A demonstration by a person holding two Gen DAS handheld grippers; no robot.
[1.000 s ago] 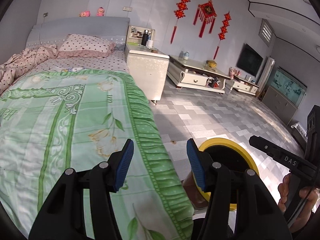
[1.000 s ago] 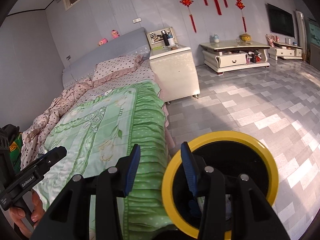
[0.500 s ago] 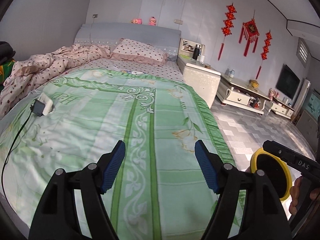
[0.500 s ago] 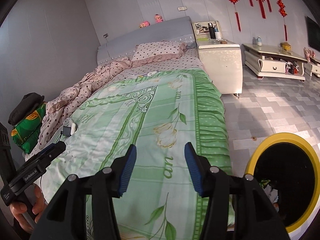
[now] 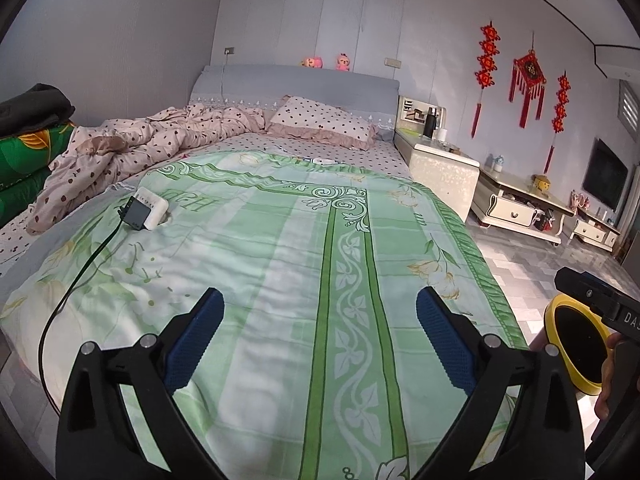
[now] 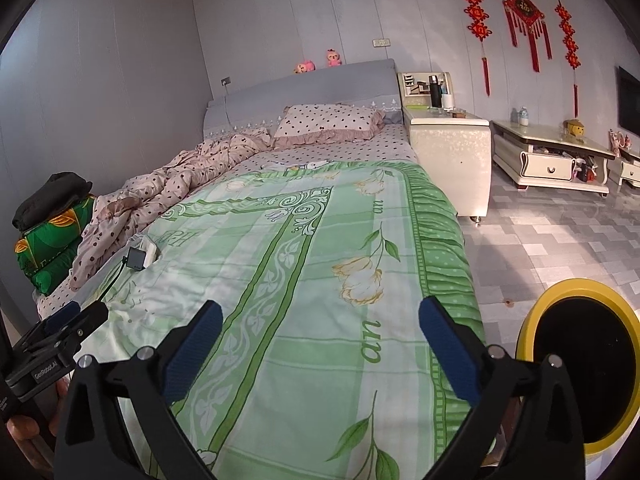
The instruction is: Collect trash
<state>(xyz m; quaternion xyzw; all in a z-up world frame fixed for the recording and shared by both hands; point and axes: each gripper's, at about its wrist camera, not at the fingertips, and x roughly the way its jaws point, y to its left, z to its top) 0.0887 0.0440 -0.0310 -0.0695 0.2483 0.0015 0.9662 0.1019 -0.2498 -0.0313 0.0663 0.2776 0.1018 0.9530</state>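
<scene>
You are holding left gripper (image 5: 320, 316) and right gripper (image 6: 320, 320) spread, empty, over green blanket (image 5: 288, 264); risking snagging charger cable (image 5: 80, 272) near left edge.

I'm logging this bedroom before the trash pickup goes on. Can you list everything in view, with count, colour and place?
Trash bin: one, yellow rim, black inside, on the floor beside the bed's right edge.
Quilt: one, green floral, spread over the bed.
Blanket: one, pink dotted, crumpled at the bed's far left.
Pillow: one, pink dotted, at the headboard.
Charger with cable: one, white and black, on the quilt's left part.
Plush toys: two, pink, on the headboard.
Nightstand: one, cream, right of the bed.
Wall ornaments: three, red, hanging right of the bed.
Left gripper: open, blue pads, over the quilt.
Right gripper: open, blue pads, over the quilt.
</scene>
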